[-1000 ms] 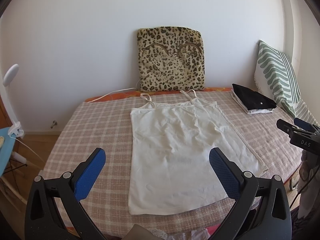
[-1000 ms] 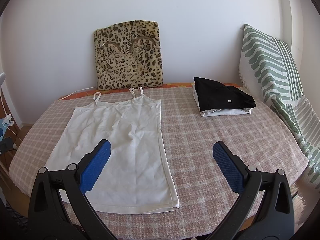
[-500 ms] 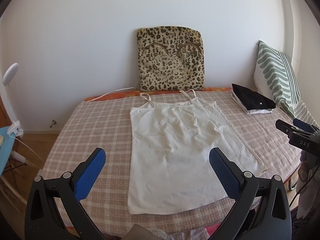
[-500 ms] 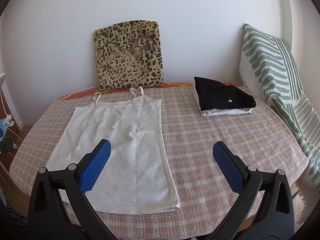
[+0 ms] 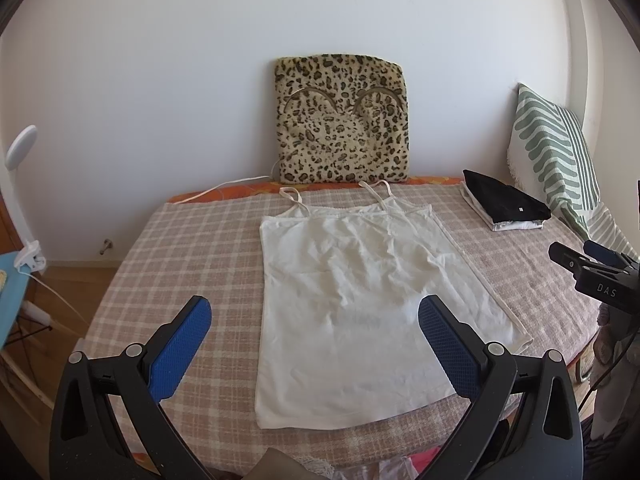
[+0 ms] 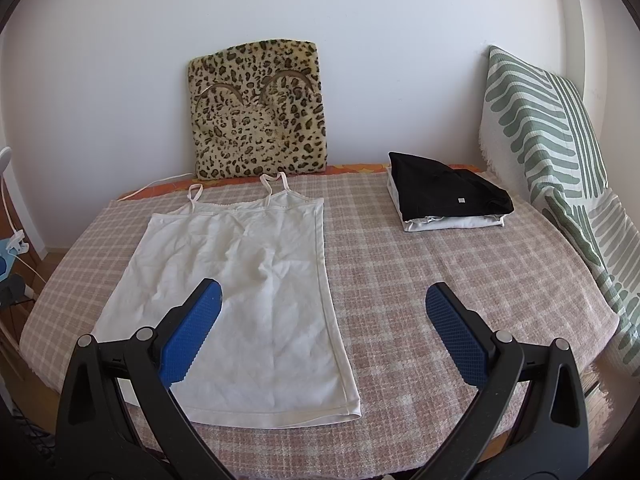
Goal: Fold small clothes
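1. A white camisole is spread flat on a checked cover, straps toward the wall and hem toward the near edge.
2. The left gripper is held above the near edge of the cover with its jaws spread wide; nothing is gripped between the blue pads.
3. In the left wrist view, the lower half of the camisole is seen between the two fingers, with its left side seam closer to the left finger and its lower right corner beyond the right finger.
4. The right gripper is likewise held apart from the cloth, jaws released and empty.
5. In the right wrist view, the camisole lies to the left, its lower part partly hidden behind the left finger, while bare checked cover is seen between the fingers.
6. The tip of the right gripper is seen at the right edge of the left wrist view, well apart from the camisole.
7. A stack of folded clothes, black on top of white, is placed at the far right of the cover.
8. A leopard-print cushion is propped against the wall just behind the straps, and a green-striped pillow is leaned at the right.
9. A white cable is seen along the far edge.
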`<state>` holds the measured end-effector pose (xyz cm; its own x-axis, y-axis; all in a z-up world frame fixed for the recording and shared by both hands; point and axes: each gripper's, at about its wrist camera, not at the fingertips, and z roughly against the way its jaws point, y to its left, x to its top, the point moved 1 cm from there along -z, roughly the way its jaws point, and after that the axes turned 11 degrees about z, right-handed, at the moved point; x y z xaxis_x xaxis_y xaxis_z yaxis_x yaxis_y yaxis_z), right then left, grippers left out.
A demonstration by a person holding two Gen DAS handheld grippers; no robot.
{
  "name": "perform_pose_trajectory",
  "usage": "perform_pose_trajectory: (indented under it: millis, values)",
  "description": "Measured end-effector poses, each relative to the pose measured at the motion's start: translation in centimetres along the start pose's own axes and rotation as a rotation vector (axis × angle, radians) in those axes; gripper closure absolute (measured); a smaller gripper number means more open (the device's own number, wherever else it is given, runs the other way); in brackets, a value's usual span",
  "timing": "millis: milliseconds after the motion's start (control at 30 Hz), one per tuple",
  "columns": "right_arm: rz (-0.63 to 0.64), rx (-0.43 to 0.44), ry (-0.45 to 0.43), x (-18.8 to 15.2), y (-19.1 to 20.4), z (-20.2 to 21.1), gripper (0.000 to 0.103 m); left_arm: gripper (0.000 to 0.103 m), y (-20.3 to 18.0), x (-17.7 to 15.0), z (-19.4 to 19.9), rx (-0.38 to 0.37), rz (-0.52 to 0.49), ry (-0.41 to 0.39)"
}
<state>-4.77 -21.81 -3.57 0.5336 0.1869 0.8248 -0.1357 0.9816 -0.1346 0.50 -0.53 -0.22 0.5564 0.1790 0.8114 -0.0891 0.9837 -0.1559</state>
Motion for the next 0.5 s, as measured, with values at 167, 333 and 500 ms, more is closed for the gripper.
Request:
perform_pose_trajectory:
  millis: [167,333,500]
  values:
    - [-0.002,0.000,0.000,-0.01,0.02,-0.03,0.000,0.000,0.03,-0.01,0.00,0.001,0.001,0.002]
    - [-0.002,0.000,0.001,-0.03,0.06,-0.03,0.000,0.000,-0.02,0.02,-0.01,0.002,-0.006,0.006]
    - [-0.001,0.002,0.001,-0.02,-0.05,-0.02,0.000,0.000,0.02,0.02,-0.01,0.001,-0.006,0.006]
